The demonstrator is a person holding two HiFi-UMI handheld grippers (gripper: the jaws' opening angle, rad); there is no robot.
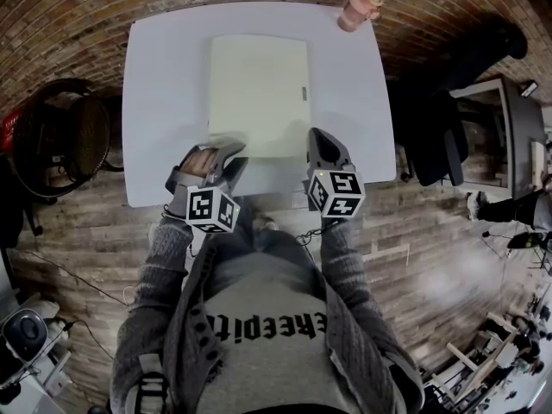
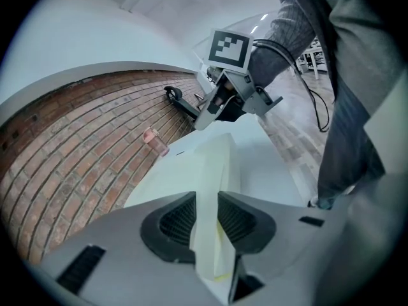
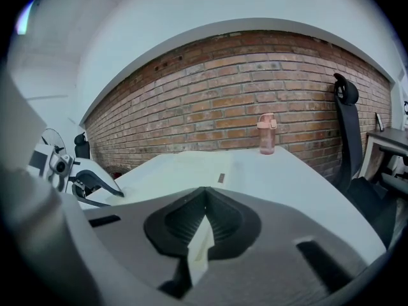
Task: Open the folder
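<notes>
The pale folder [image 1: 259, 93] lies mid-worktop [image 1: 164, 102]. At the folder's near edge, the left gripper [image 1: 222, 152] jaws pinch its left corner, and the right gripper [image 1: 317, 141] jaws pinch its right corner.

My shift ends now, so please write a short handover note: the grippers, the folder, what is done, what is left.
Left gripper: shut on the folder's near-left corner.
Right gripper: shut on its near-right corner.
Folder: lies flat and closed on the white table; a pink bottle stands at the far right corner.
Done: both grips taken.
Left: lift the cover to open it.
</notes>
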